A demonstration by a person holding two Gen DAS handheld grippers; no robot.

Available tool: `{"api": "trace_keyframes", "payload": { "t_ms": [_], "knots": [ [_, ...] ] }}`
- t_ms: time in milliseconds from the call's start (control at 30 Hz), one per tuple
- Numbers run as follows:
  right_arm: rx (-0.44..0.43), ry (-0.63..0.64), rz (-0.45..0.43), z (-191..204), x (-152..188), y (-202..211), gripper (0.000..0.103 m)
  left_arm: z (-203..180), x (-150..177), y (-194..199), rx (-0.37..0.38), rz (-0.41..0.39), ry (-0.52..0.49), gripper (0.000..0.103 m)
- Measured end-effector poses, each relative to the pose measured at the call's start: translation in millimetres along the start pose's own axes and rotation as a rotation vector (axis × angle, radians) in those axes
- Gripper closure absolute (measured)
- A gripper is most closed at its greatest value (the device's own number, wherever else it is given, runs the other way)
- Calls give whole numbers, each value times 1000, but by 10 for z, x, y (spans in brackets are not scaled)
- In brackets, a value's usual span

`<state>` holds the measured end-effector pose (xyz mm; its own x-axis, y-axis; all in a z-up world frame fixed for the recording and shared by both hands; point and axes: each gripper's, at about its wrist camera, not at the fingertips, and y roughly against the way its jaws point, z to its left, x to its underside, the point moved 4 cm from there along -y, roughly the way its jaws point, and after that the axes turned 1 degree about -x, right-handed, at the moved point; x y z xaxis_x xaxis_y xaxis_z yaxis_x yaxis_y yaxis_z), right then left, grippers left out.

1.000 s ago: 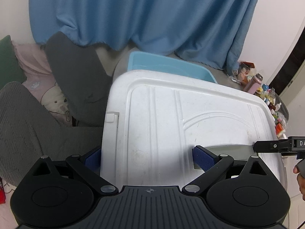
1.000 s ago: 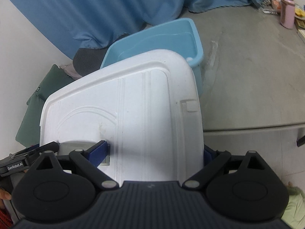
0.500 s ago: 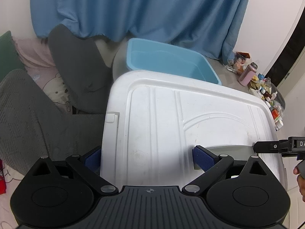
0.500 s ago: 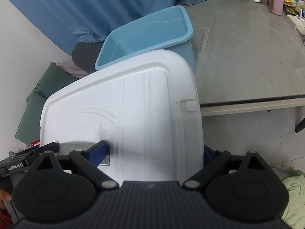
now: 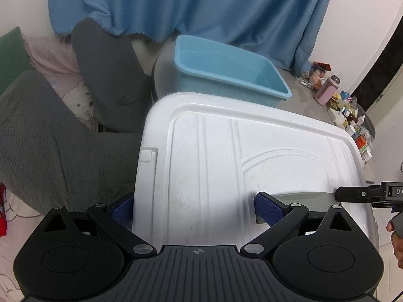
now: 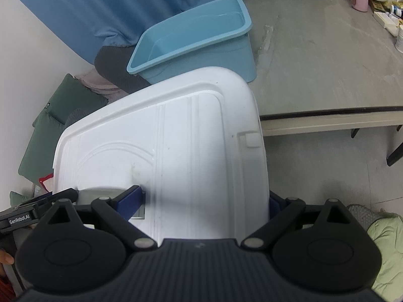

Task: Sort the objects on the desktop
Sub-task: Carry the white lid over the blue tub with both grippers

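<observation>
Two grippers carry one white lid (image 5: 246,176) between them, each clamped across a near corner: the left gripper (image 5: 194,207) has one blue pad tucked under the lid's left edge and the other pressed on top, and the right gripper (image 6: 206,201) mirrors it, its jaws wide but filled by the lid's rim, so both are closed on the lid rather than standing free. Since a second ago the lid holds the same place in both views while the background slides: the blue bin (image 5: 226,70) now shows its whole rim and interior where it was half hidden, and the grey table (image 6: 327,63) edge has dropped into view. Judgement: the lid is being drawn back off and away from the bin and slightly lowered, leaving the bin open for sorting; the lid is not yet set down. The left view alone shows the grey blanket (image 5: 50,146), the curtain (image 5: 201,5) and the clutter of bottles (image 5: 352,120) at the table's far end. The right view alone shows the table's front edge, bare floor and a green cushion (image 6: 50,125).
</observation>
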<state>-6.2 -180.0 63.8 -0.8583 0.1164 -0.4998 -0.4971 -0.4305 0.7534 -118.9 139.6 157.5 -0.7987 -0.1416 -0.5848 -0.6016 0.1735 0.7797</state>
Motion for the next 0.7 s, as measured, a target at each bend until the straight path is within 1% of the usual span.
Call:
{"api": "trace_keyframes", "payload": {
  "t_ms": [267,700],
  "knots": [
    [1,-5,7,1,95,12,7,13,122,42,2,12,2,4],
    [5,-8,12,44,136,10,7,72,155,108,5,21,-1,4]
  ]
}}
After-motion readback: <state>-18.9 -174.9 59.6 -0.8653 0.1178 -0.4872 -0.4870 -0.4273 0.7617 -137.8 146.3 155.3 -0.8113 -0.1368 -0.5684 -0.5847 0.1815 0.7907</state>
